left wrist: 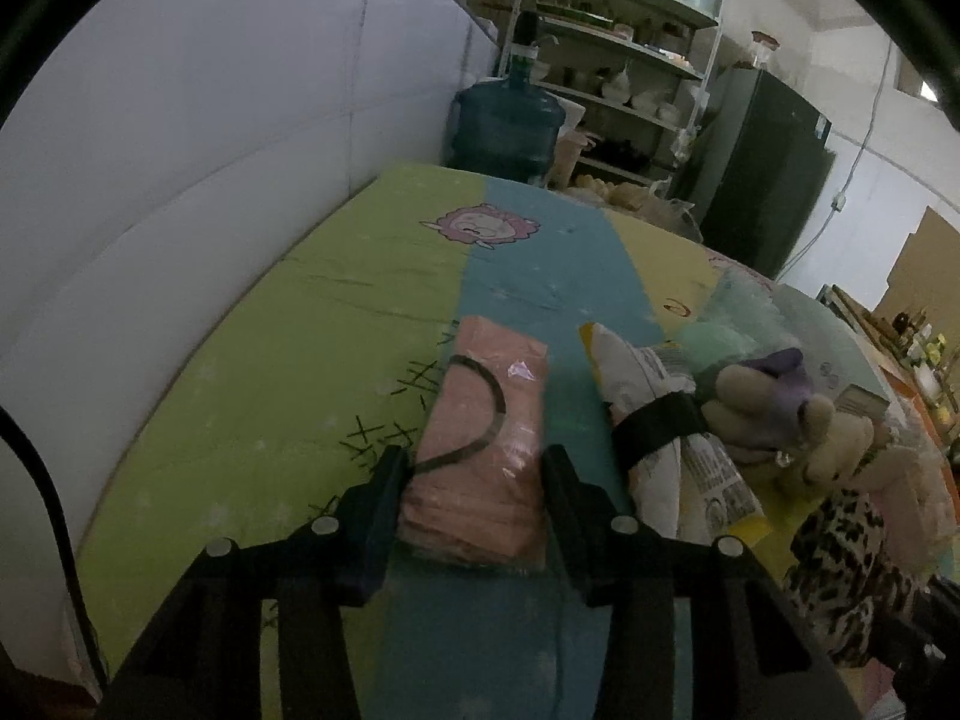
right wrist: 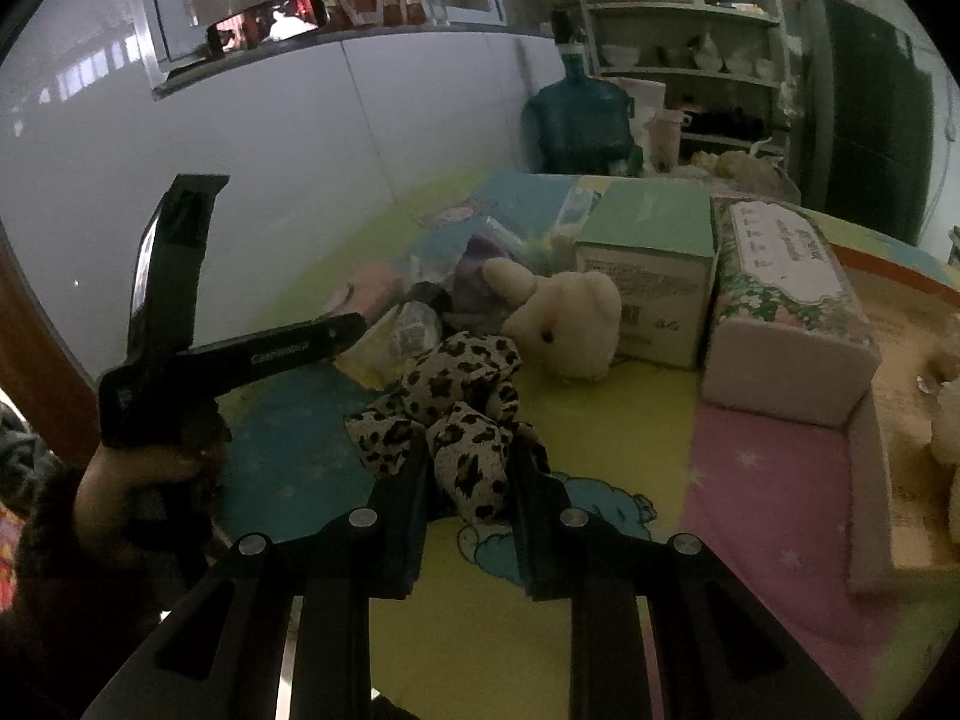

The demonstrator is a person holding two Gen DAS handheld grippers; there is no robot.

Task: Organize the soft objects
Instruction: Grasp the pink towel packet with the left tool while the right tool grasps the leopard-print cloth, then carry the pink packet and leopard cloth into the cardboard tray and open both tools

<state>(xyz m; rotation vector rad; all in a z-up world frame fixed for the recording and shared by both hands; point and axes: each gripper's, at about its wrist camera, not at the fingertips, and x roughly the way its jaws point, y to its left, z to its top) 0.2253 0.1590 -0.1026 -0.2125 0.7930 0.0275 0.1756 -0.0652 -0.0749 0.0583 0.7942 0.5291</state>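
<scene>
My left gripper (left wrist: pixel 474 468) is shut on a pink wrapped packet (left wrist: pixel 480 438) with a black band, low over the colourful mat (left wrist: pixel 300 330). To its right lie a white printed bag (left wrist: pixel 666 426) bound by a black strap, a cream plush rabbit (left wrist: pixel 774 414) and a leopard-print cloth (left wrist: pixel 840 552). My right gripper (right wrist: pixel 468 474) is shut on the leopard-print cloth (right wrist: pixel 456 396), which rests on the mat. The plush rabbit (right wrist: pixel 564 318) lies just beyond it. The left gripper's body (right wrist: pixel 228 354) shows at the left of the right wrist view.
A green box (right wrist: pixel 648 288) and a floral tissue pack (right wrist: pixel 786 312) stand behind the rabbit. A pink-lined tray (right wrist: pixel 864 480) lies at right. A white wall panel (left wrist: pixel 180 180) borders the mat's left; a water jug (left wrist: pixel 504 126) and shelves (left wrist: pixel 630 60) stand beyond.
</scene>
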